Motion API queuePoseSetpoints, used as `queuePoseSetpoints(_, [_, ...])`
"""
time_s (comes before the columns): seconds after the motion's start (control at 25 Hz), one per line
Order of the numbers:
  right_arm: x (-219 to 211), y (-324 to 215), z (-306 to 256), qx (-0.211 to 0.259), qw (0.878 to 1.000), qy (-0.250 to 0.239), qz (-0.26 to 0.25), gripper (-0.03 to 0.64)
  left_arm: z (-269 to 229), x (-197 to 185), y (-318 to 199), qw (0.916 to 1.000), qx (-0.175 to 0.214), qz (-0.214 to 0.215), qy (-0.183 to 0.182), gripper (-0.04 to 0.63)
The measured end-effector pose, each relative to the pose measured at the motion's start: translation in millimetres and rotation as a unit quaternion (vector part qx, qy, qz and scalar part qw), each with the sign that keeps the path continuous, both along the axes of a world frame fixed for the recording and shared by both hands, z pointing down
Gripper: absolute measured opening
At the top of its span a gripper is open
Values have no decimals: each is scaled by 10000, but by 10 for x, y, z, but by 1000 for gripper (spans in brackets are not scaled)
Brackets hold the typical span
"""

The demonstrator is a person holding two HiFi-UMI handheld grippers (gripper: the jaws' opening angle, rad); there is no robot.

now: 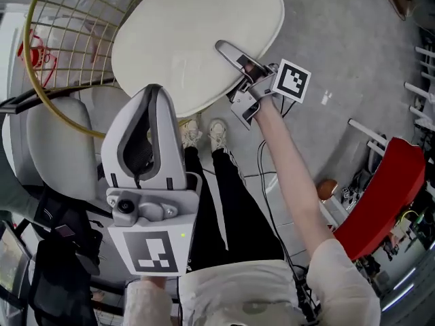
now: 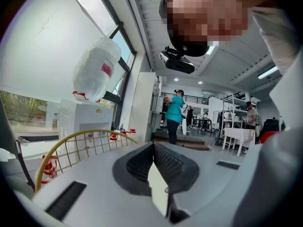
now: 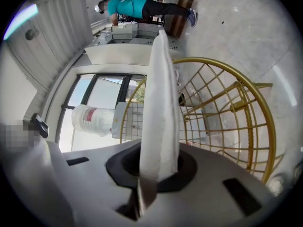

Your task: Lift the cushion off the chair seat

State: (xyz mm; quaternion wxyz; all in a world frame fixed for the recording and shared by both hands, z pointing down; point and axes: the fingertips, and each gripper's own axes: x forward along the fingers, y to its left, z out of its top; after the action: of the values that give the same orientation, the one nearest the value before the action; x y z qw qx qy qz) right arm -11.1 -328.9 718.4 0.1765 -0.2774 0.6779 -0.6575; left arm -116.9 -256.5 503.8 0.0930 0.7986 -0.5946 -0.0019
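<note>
A round cream cushion hangs in the air beside the gold wire chair, held by both grippers. My right gripper is shut on its right edge. In the right gripper view the cushion stands edge-on between the jaws, with the chair's wire shell behind it. My left gripper grips the cushion's near-left rim. The left gripper view shows a cream sliver of cushion pinched between the ribbed pads. The chair's seat is hidden behind the cushion.
Pale padded seats stand at the left below the wire chair. A red chair is at the right, and cables trail on the grey floor. My legs and shoes are under the cushion. A person in a teal top stands far off.
</note>
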Motion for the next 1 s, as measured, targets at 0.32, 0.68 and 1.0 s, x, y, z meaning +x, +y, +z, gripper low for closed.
queuePoseSetpoints(0.32, [16,-160,-1158,446,9972,-352,480,43,-777,-2,-55,9994,251,-223,-97,12])
queuePoseSetpoints(0.68, [25,-511,-3732,1538,9824,-590,879,43,-2856,-187,-120,9907,1116,-617,-474,12])
queuePoseSetpoints(1.0, [393,-567,-5357,2541,9627,3,927,43,-4153,155,42,9791,1928,-425,-484,12])
